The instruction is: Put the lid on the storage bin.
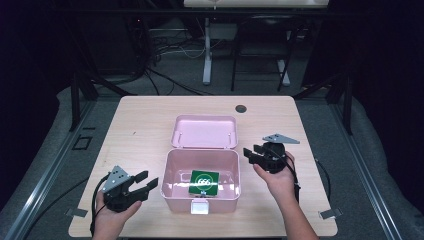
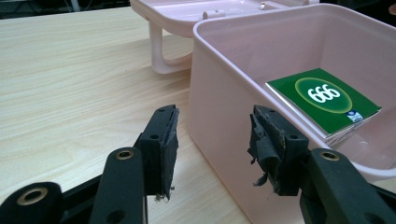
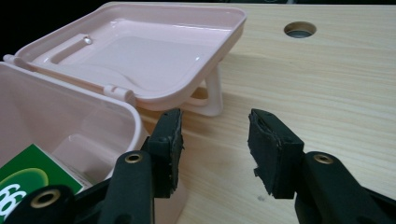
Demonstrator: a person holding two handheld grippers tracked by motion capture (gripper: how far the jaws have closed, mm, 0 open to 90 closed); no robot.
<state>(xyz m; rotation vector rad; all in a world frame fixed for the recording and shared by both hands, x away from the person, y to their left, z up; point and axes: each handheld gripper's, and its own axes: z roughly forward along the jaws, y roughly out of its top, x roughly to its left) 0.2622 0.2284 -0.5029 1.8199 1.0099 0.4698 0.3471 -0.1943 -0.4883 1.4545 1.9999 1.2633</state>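
2 claws spread wide, both empty, flanking my open pink box (image 1: 201, 172).
My left gripper (image 1: 145, 182) hangs just outside the box's wall, right gripper (image 1: 251, 153) beside its far corner; the green packet (image 2: 323, 101) lies inside, its "666" legible from the left gripper view, cut off in the right gripper view, where the lid (image 3: 140, 53) rests ahead.

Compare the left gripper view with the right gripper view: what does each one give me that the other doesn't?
Left gripper view: the whole top of the green packet, its "666" readable, lying flat on the floor of the pink box, and the box's outer side wall, with the open left gripper beside it.

Right gripper view: the inside of the opened lid, folded back and propped on its handle, the round hole in the table, and the open right gripper.

Both: box, lid, packet, wooden table.
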